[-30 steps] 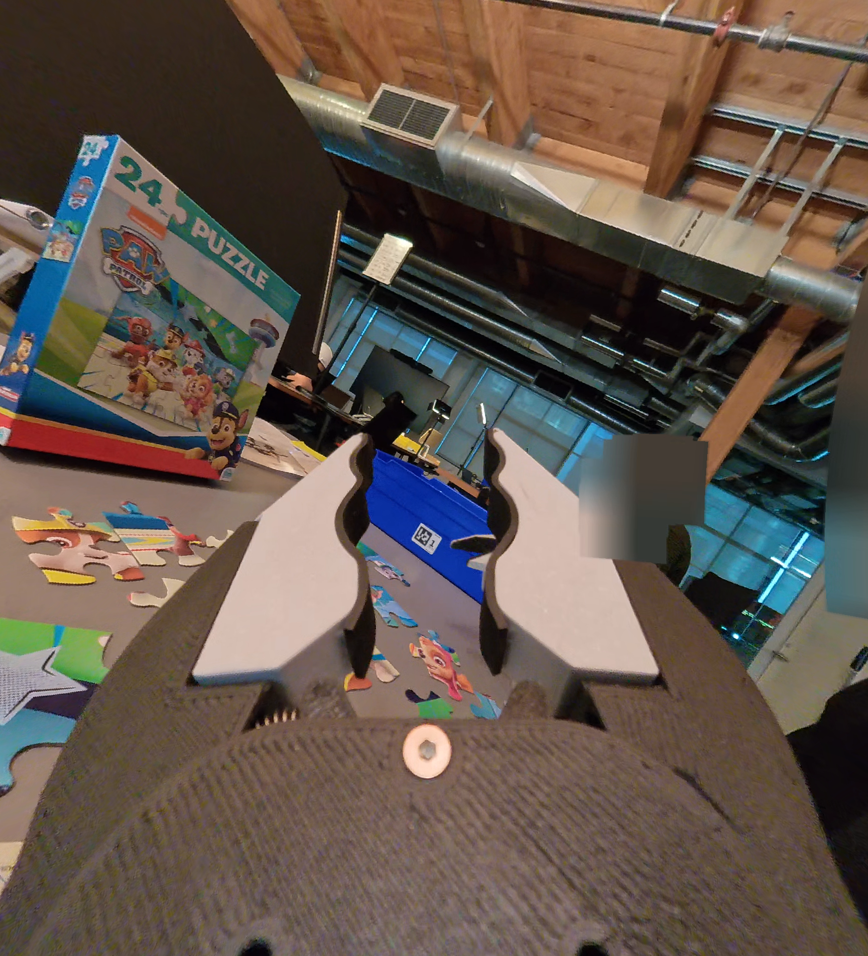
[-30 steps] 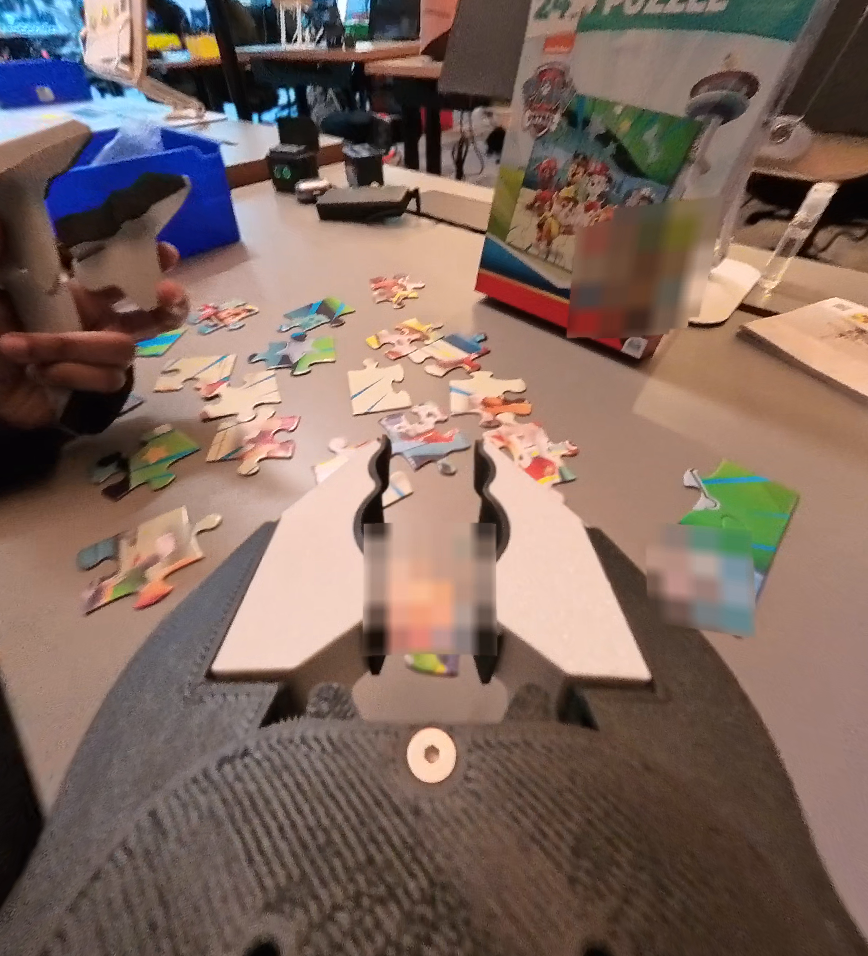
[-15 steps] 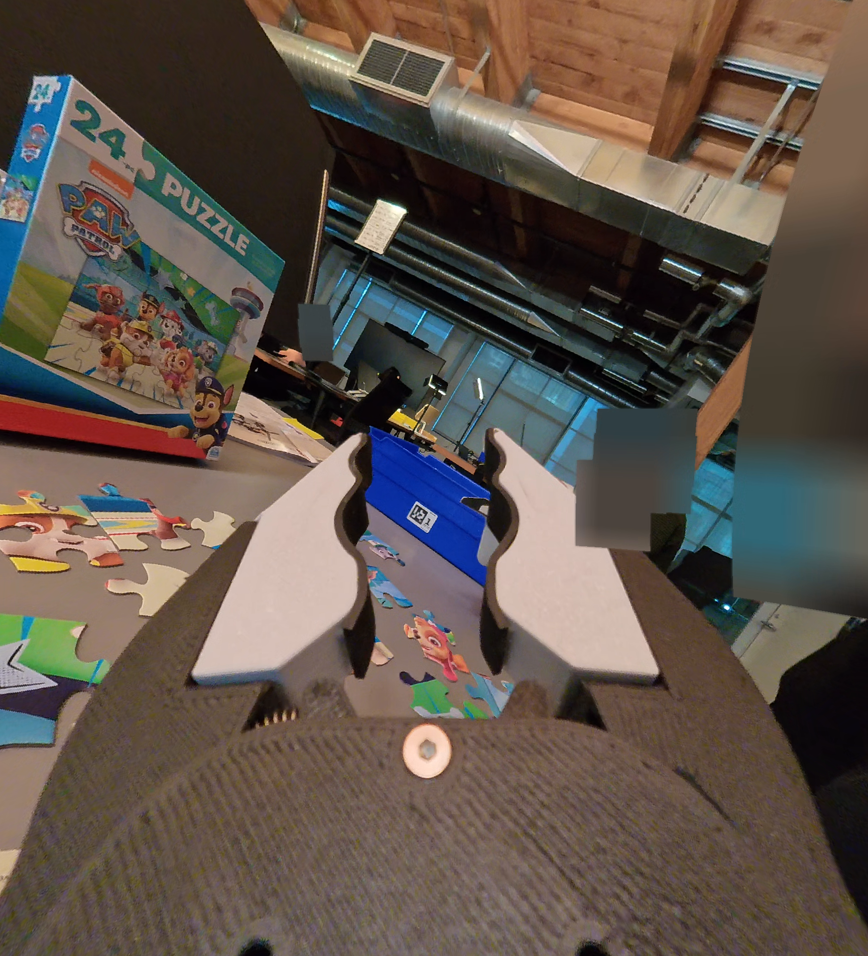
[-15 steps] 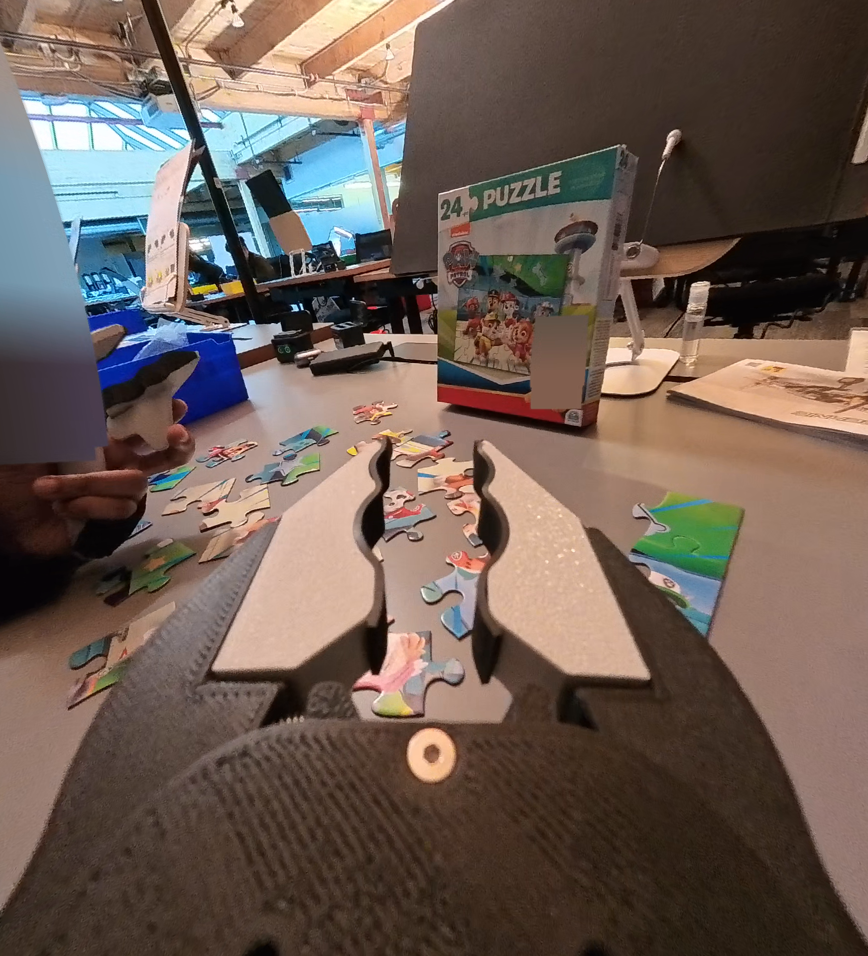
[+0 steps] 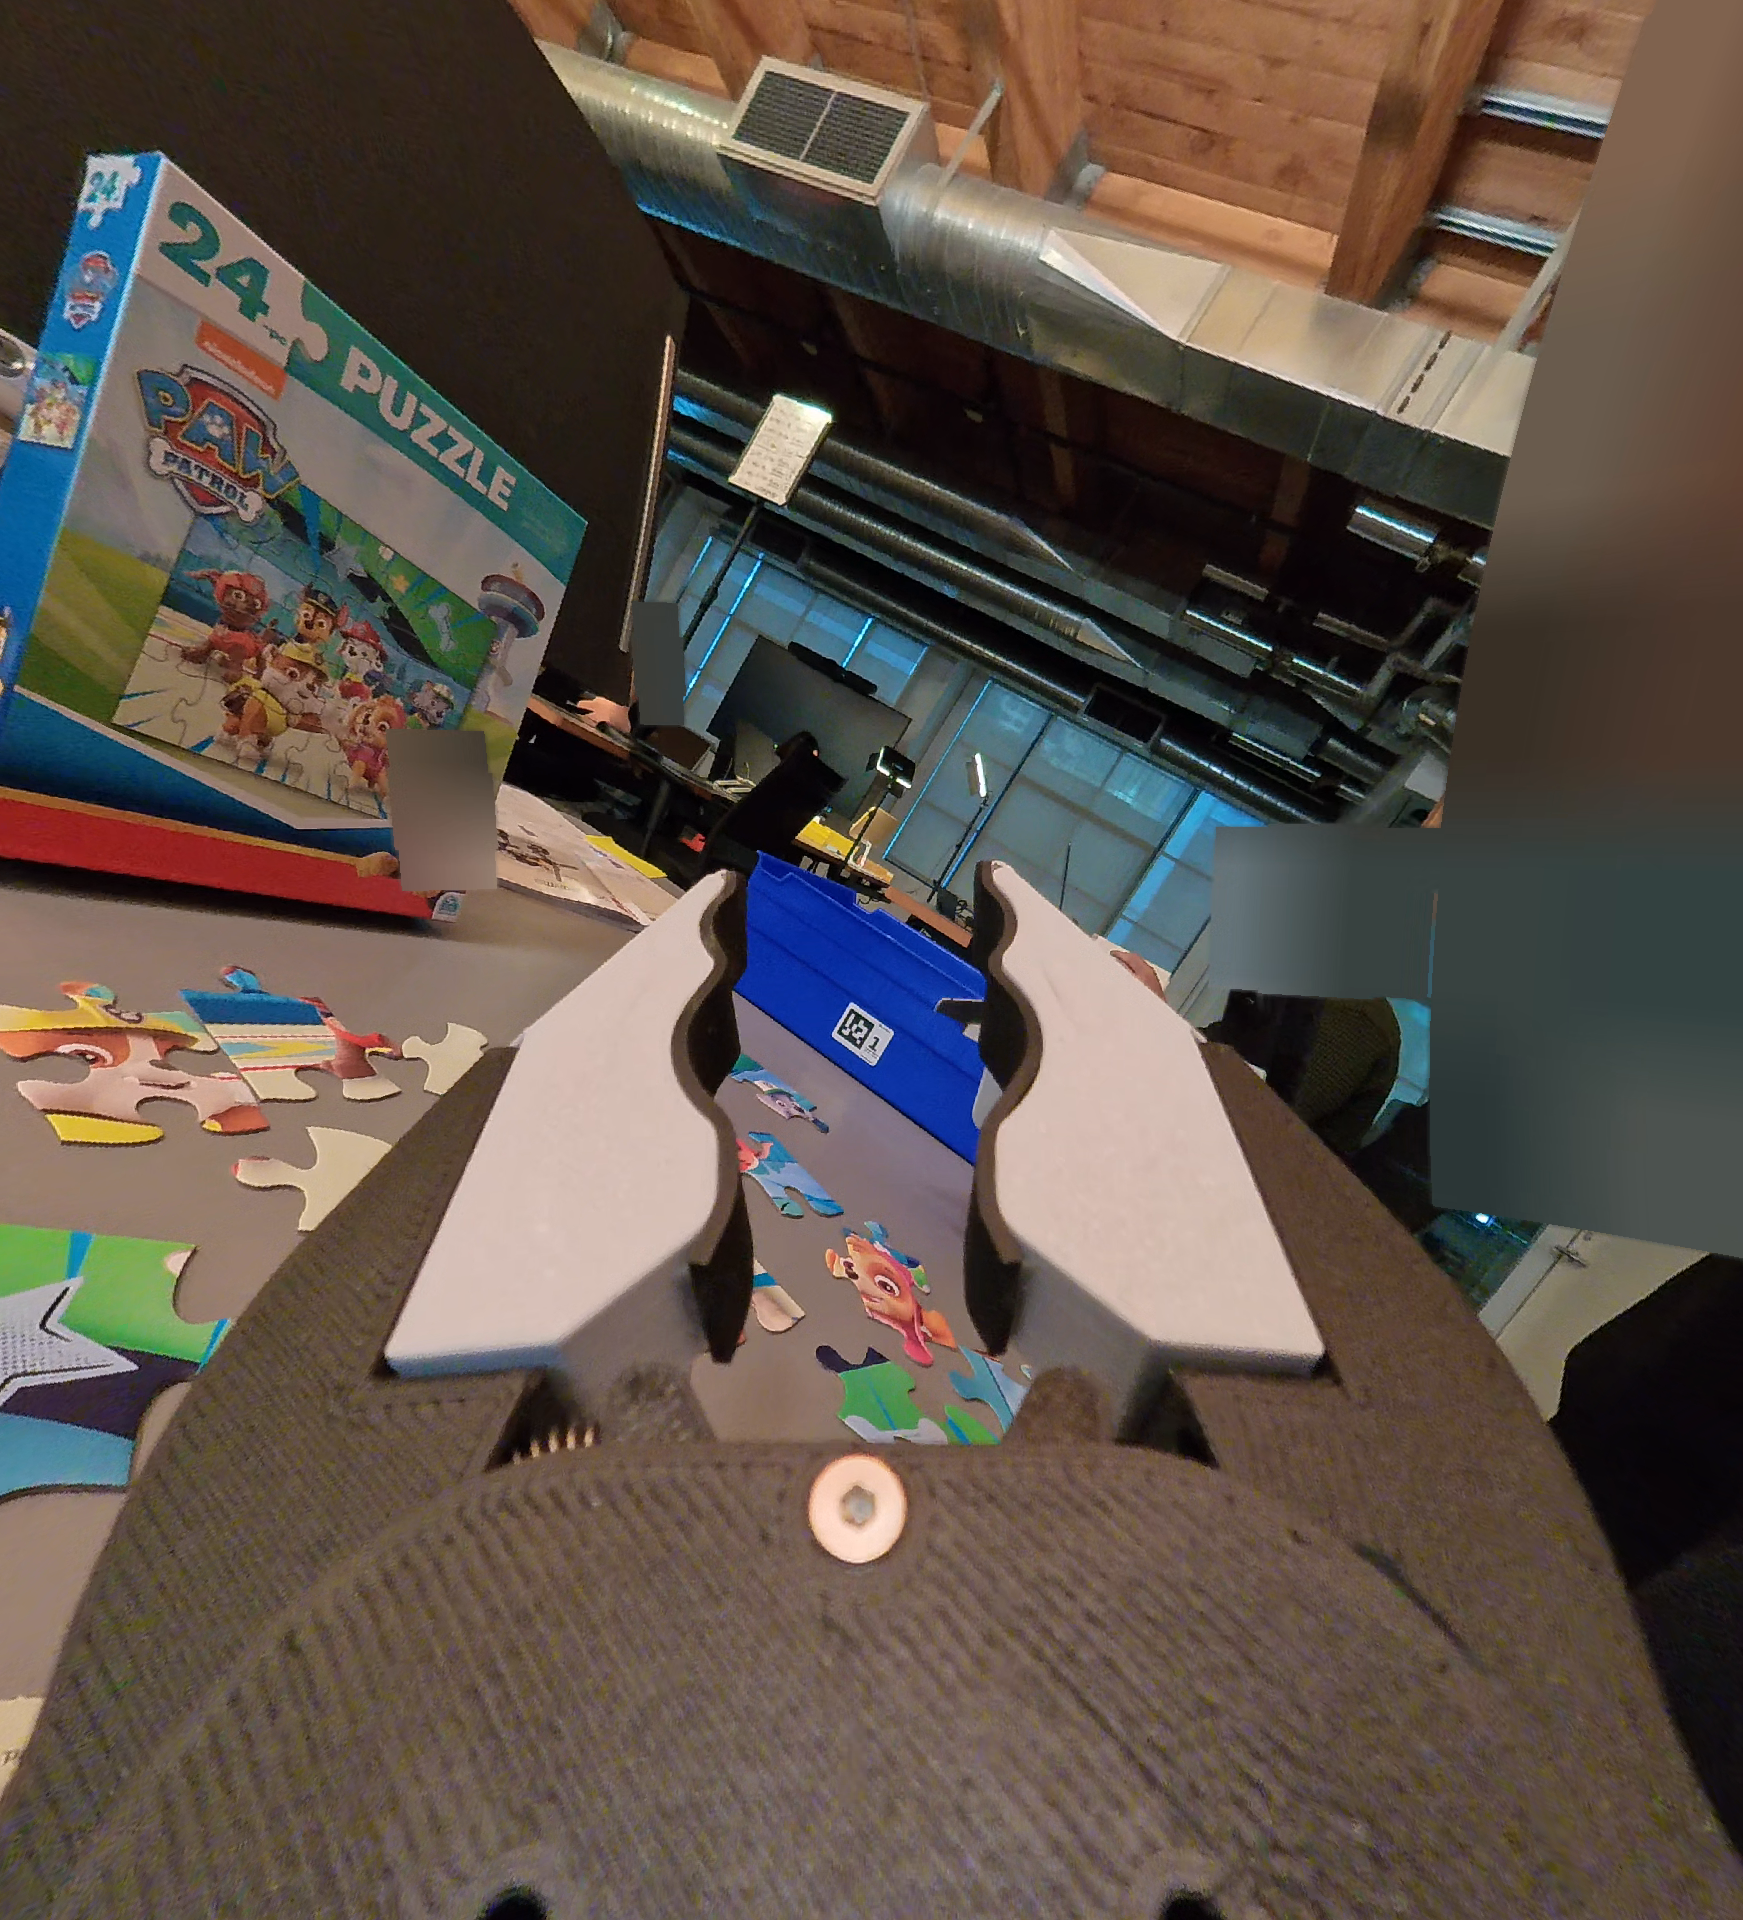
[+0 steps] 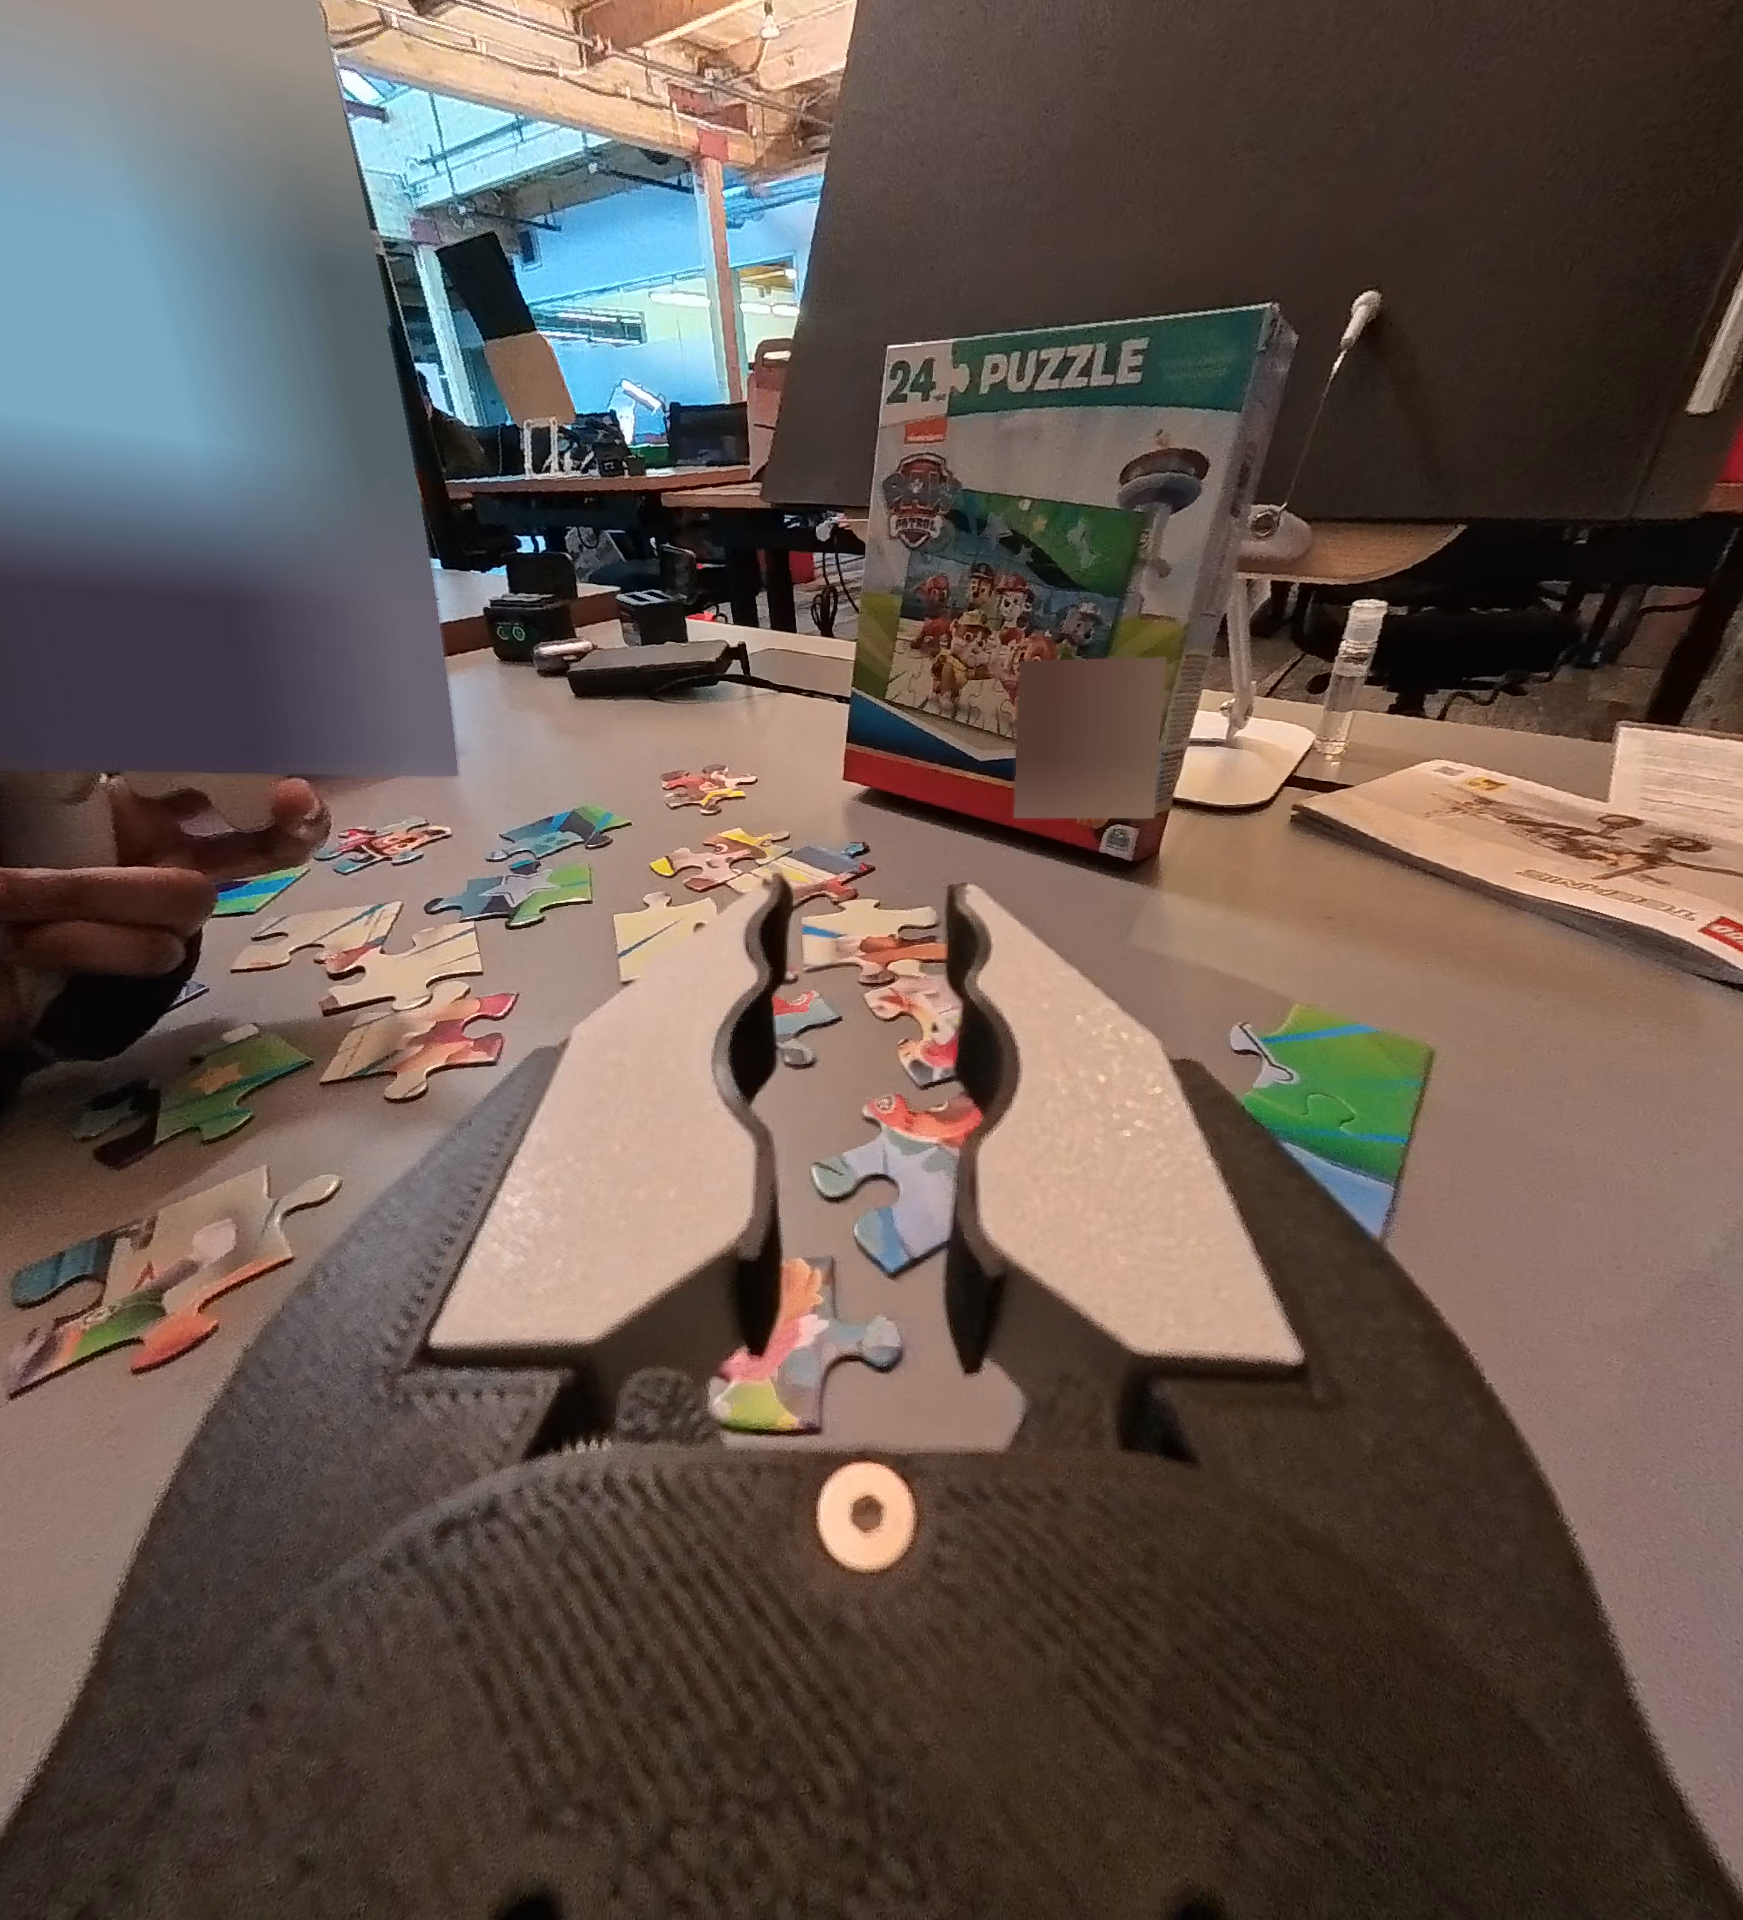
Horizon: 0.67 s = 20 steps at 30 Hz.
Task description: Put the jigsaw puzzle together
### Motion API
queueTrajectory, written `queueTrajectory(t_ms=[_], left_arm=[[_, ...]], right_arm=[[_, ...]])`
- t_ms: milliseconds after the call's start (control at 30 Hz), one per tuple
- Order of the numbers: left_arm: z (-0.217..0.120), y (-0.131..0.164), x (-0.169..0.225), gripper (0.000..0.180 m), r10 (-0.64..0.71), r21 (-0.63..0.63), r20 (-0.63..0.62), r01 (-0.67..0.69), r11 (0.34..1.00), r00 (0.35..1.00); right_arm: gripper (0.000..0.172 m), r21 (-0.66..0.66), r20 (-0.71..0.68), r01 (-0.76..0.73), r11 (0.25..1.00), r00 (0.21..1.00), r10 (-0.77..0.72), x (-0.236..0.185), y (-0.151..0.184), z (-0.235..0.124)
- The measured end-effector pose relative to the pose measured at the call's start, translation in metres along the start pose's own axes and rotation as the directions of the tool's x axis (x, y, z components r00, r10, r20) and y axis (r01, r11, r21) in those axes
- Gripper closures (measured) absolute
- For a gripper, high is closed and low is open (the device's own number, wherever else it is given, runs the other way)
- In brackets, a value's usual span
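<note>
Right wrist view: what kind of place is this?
Likely a shared workshop or open office in an industrial loft. Rows of desks with gear stand behind the grey table, and above run timber beams and a bare metal duct.

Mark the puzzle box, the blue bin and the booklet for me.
puzzle box point(image 6: 1043, 582): right wrist view, on its printed front face.
blue bin point(image 5: 846, 966): left wrist view, on its side wall between the fingers.
booklet point(image 6: 1594, 873): right wrist view, on its cover.

Colourful cardboard puzzle pieces point(image 6: 436, 1034) are scattered flat, picture side up, across a grey table point(image 6: 1469, 1195). A puzzle box point(image 6: 1054, 582) is stood upright behind them.
</note>
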State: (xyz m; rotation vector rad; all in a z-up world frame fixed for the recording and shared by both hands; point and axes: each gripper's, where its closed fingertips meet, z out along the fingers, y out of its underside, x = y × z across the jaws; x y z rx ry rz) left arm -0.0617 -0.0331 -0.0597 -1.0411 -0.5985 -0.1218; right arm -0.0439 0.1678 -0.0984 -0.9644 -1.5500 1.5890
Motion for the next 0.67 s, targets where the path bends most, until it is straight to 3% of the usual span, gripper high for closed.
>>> queueTrajectory(t_ms=[300,667], left_arm=[[0.000,0.000,-0.001,0.138,0.000,-0.002,0.004,0.000,1.000,1.000],[0.005,0.012,0.003,0.139,0.143,-0.061,0.029,-0.141,0.988,0.989]], right_arm=[[0.138,0.161,-0.070,-0.148,0.976,0.984,0.161,0.035,-0.022,-0.022],[0.140,0.217,-0.119,-0.108,0.970,0.984,0.136,0.040,-0.031,-0.030]])
